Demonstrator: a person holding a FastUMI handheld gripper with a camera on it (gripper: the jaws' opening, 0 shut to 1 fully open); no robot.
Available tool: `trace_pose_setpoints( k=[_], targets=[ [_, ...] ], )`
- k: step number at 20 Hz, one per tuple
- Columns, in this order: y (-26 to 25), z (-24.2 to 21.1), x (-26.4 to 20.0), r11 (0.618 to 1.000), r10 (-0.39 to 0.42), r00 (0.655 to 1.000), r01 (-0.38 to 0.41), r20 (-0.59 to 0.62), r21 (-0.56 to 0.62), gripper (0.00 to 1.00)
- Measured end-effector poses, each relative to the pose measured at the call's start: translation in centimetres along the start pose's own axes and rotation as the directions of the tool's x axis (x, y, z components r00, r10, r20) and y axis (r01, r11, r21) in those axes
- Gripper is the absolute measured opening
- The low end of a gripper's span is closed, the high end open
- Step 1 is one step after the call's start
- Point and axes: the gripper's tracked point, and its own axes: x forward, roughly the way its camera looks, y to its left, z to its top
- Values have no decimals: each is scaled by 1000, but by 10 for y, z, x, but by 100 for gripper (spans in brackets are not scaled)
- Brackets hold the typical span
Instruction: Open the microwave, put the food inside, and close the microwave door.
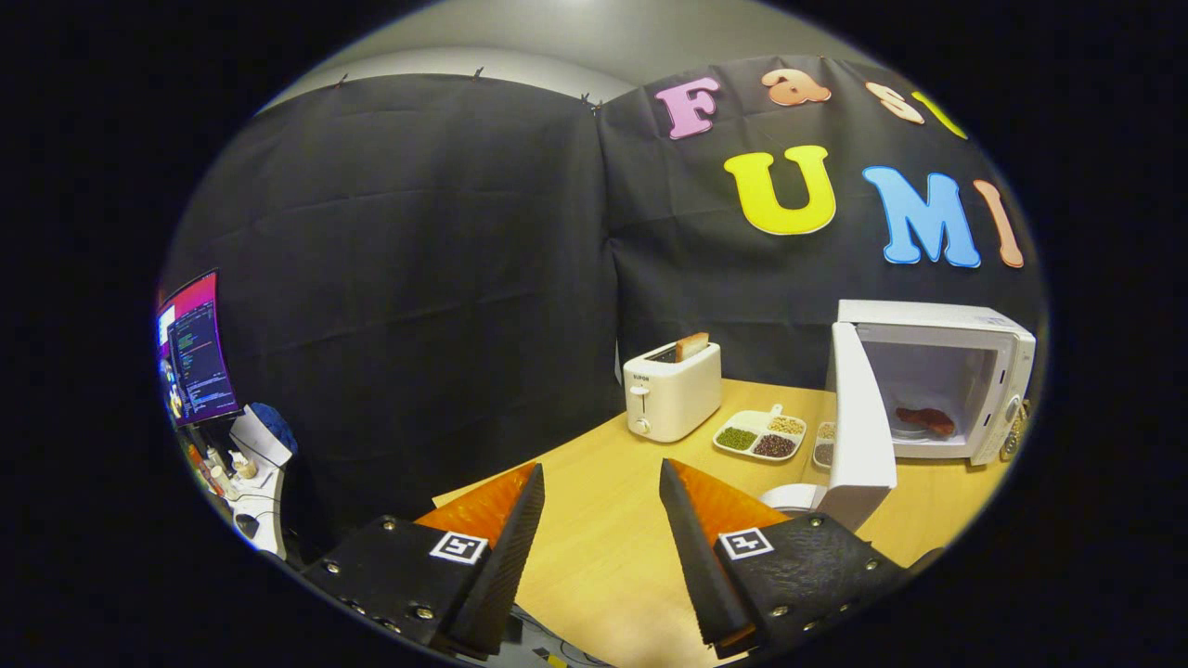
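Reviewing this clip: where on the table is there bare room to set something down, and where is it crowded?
Bare wood lies between and just ahead of the open gripper, up to the toaster. Crowded: the divided dish, a white plate and the microwave with its open door; food sits inside.

A mock kitchen set inside a recording booth: a wooden table [603,538] carries a microwave [937,371], toaster [670,394] and divided snack tray [761,436], black cloth [418,278] hangs behind, and a computer monitor [195,348] glows beside it.
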Motion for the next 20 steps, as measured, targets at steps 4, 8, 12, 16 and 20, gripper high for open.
trace_pose_setpoints(
  k=[4, 8, 12, 16, 20],
  targets=[
    [-30, -29, 5, 996, -85, 994, 86, -63, 15, 26],
    [-62, -33, -2, 990, -132, 988, 136, -80, 44, 1],
    [-66, -34, -10, 989, -138, 986, 142, -89, 37, 1],
    [-87, -35, -26, 986, -149, 984, 155, -98, 60, 1],
    [-118, -29, -45, 977, -202, 975, 207, -92, 56, 1]
  ],
)
